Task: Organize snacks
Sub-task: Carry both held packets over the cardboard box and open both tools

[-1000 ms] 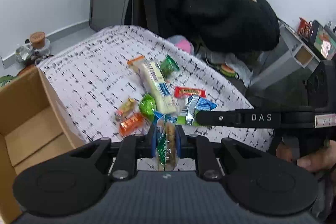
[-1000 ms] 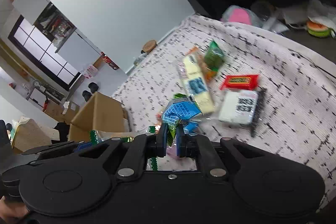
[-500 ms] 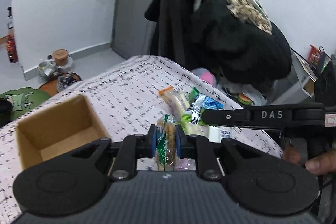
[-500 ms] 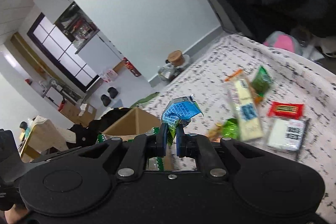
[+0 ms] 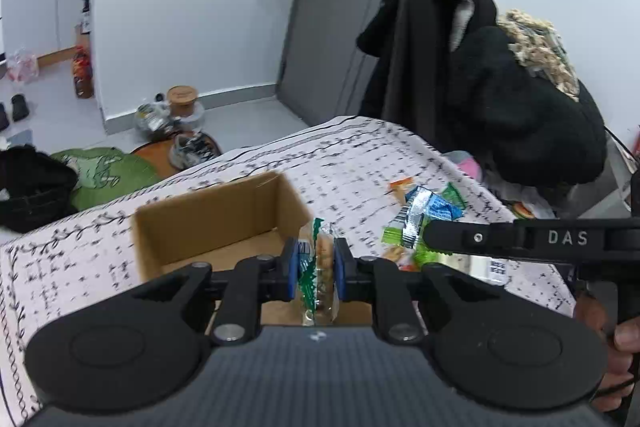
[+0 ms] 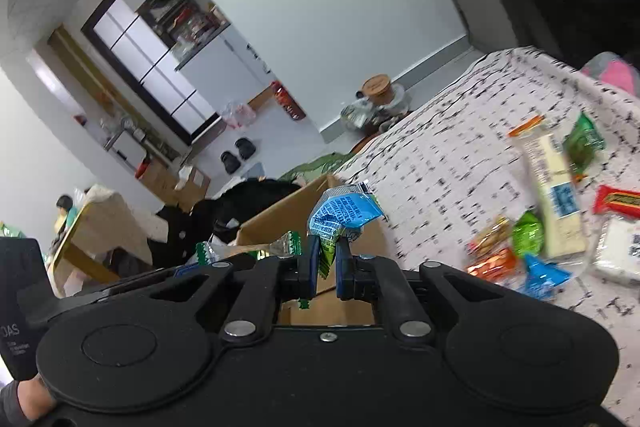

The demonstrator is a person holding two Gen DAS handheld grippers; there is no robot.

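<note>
Two handheld grippers hang above a table covered in a white cloth (image 5: 352, 155) with black dashes. At the left stands an open cardboard box (image 5: 218, 223), its flaps up and its brown floor bare, with cloth showing around its left and far sides; the cloth's far edge curves away toward the grey floor beyond. Over the box's right front corner, the left gripper (image 5: 316, 269) is clamped on a clear cracker packet (image 5: 323, 267) with a green zigzag seam, held upright on its long axis between the blue pads, its top end pointing away from the camera toward the box opening. To the right, the right gripper (image 6: 324, 265) is closed on the lower end of a blue snack pouch (image 6: 342, 213); the pouch stands up out of the jaws, its long axis leaning up and to the right, its crimped silver edge at the top. It hangs just in front of the box's near wall (image 6: 280, 215). Further right, the loose snacks lie close together on the cloth: an orange wrapper (image 6: 494, 261), a small green packet (image 6: 528, 233), a long pale yellow bar (image 6: 554, 195) lying lengthwise away from the camera, a second green packet (image 6: 584, 141) beside its far end, a red candy bar (image 6: 618, 201) and a white packet (image 6: 618, 253) near the right edge. Open cloth lies between the box and this pile. Dark coats (image 5: 500, 83) hang behind the table's right side.
</note>
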